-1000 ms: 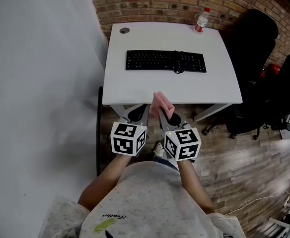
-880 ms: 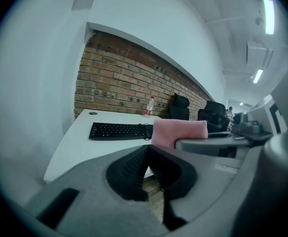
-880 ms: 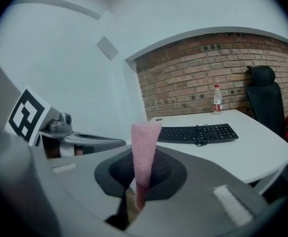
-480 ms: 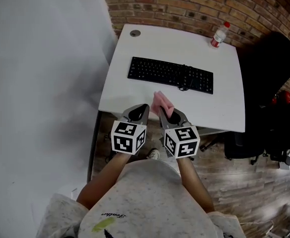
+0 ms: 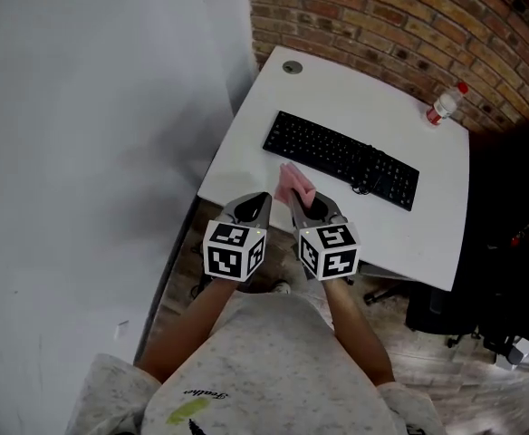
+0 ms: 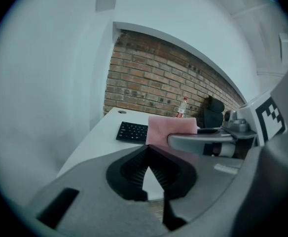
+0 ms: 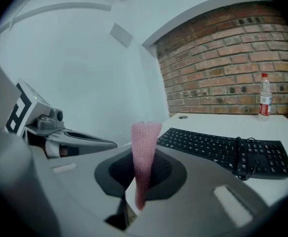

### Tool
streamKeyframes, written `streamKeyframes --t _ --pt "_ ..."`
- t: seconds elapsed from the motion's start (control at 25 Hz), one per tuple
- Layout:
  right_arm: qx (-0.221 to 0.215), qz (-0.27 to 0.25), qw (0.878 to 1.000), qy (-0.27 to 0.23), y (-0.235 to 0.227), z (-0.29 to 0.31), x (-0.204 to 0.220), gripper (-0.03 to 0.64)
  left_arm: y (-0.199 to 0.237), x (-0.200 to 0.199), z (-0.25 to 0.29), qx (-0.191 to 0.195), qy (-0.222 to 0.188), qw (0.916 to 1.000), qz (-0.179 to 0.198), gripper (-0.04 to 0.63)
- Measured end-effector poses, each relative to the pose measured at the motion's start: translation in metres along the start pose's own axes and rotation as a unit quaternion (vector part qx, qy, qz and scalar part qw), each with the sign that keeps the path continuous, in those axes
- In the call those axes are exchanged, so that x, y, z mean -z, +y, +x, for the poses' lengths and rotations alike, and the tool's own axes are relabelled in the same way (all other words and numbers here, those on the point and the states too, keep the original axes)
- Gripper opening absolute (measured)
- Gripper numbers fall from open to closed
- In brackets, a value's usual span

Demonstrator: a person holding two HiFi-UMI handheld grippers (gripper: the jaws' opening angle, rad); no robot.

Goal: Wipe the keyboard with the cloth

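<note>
A black keyboard (image 5: 341,159) lies across the white table (image 5: 246,157), also seen in the left gripper view (image 6: 131,131) and the right gripper view (image 7: 223,147). My right gripper (image 5: 306,199) is shut on a folded pink cloth (image 5: 293,187), which stands up between its jaws (image 7: 144,152). The cloth hangs above the table's near edge, short of the keyboard. Beside it, my left gripper (image 5: 261,198) is shut with nothing in it (image 6: 147,149). From the left gripper view the cloth (image 6: 171,130) shows in the right gripper's jaws.
A plastic water bottle (image 5: 442,105) with a red cap stands at the table's far right corner. A black cable (image 7: 240,157) crosses the keyboard's right part. A cable grommet (image 5: 290,66) sits at the far left corner. White wall left, brick wall behind, black chair (image 5: 509,243) at right.
The person has stepped to the left and nearer, so the table now shows at a slant. Both grippers keep their pose over the near edge, the cloth still clamped.
</note>
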State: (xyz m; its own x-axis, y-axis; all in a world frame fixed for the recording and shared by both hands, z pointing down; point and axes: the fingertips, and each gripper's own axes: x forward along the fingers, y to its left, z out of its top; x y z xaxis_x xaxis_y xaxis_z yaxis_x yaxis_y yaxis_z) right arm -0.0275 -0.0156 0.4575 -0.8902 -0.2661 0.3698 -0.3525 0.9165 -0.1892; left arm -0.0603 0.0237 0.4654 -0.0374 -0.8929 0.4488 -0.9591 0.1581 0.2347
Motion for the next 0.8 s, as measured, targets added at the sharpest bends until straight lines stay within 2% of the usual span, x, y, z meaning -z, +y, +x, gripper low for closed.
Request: streamKeyframes --t 0.32,0.8 --pt "-0.029 -0.032 0.999 0.012 0.012 0.057 -0.006 0.026 0.046 -0.004 0.001 -0.028 -0.001 0.9995 -0.016 -0.003" --pt "-0.007 -0.045 0.998 0.049 0.003 0.131 -0.002 0.026 0.094 -0.022 0.040 0.005 0.023 0.9996 -0.018 -0.005"
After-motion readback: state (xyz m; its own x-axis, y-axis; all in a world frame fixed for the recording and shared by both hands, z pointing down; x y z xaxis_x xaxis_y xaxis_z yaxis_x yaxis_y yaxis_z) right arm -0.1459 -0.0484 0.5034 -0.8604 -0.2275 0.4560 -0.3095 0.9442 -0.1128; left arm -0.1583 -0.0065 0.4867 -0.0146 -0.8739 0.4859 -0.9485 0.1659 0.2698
